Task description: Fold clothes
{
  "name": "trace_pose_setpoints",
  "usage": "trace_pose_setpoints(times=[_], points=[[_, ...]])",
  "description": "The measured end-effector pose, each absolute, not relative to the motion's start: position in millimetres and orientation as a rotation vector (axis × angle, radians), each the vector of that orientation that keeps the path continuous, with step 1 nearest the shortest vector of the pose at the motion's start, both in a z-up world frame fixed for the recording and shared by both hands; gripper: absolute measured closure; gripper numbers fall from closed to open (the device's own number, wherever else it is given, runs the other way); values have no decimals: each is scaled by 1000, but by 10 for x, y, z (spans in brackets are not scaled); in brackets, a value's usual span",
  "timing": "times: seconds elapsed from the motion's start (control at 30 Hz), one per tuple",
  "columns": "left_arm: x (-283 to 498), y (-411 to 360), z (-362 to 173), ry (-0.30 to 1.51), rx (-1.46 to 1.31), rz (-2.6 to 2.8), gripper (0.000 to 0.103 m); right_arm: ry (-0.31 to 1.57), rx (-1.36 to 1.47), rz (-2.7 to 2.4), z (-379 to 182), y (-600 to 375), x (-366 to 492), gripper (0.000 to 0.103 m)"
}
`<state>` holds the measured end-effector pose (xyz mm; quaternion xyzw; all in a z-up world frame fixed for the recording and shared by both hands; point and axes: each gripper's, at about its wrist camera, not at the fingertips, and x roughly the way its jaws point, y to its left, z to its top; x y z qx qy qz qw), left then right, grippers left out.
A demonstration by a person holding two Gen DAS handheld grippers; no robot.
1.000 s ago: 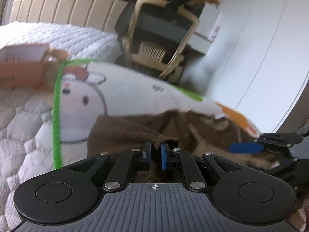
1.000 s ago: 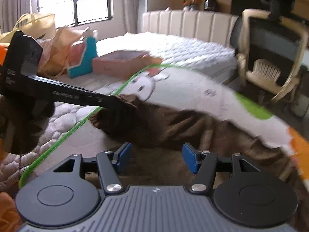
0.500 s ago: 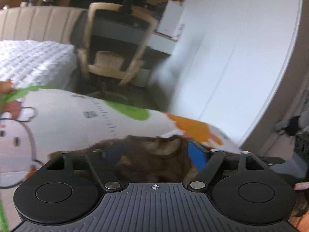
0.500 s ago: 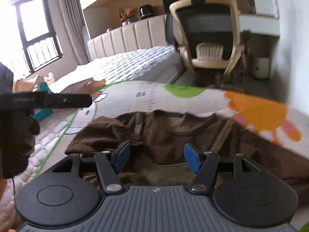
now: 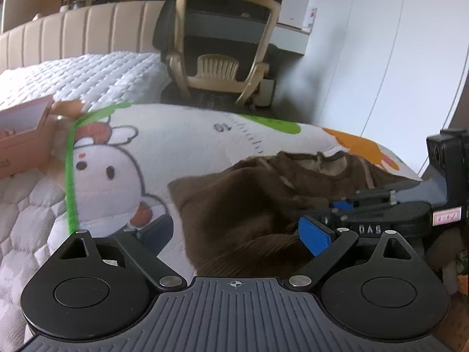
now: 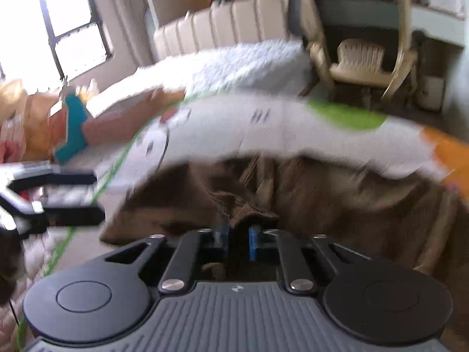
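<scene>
Left wrist view: left tongs spread wide, jaws just been opening; brown garment runs between the pads but neither pad presses it; one blue pad clear at right, the other blurred at left over the cartoon mat; garment lies on the mat on the bed, toward the mat's right side near the orange print; mat's green border runs down the left, white quilted bed surface free beyond it; pink box sits at the mat's far-left corner; bare mat open between box and garment; chair stands off the bed's far edge, white wall to the right; right tongs come in from the right edge, low over the garment; garment dark brown, fuzzy, rumpled, lighter lining showing at the far end, near-left corner flat on the mat.

Right wrist view, motion-blurred: right tongs have just been closing, now pinched on a raised fold of the brown garment; fold pokes up between the pads; left tongs at left by the mat's green border, just off the garment's left corner; bags and a teal item piled at the bed's far-left side; garment spreads right along the mat's near part.
</scene>
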<state>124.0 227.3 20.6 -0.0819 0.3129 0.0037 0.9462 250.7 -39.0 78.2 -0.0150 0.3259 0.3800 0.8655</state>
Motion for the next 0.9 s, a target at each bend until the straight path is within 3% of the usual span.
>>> trace_pose_setpoints(times=[0.17,0.33,0.43,0.5,0.7,0.9], points=[[1350,1962,326,593,-116,-115,5,584,-34,651,1176,-1134,2662,92],[1593,1529,259,611,-81,-246,4,684,-41,558,890,-1611,2843,89],[1813,1349,66,672,-101,-287,3,774,-85,510,576,-1684,2925,65],[1954,1283,-102,740,-98,-280,3,749,-90,507,579,-1749,2872,60],[2026,1336,-244,812,-77,-239,3,592,-116,617,817,-1695,2639,60],[2157,1430,-225,788,-178,-178,2,721,-151,660,337,-1289,2805,59]])
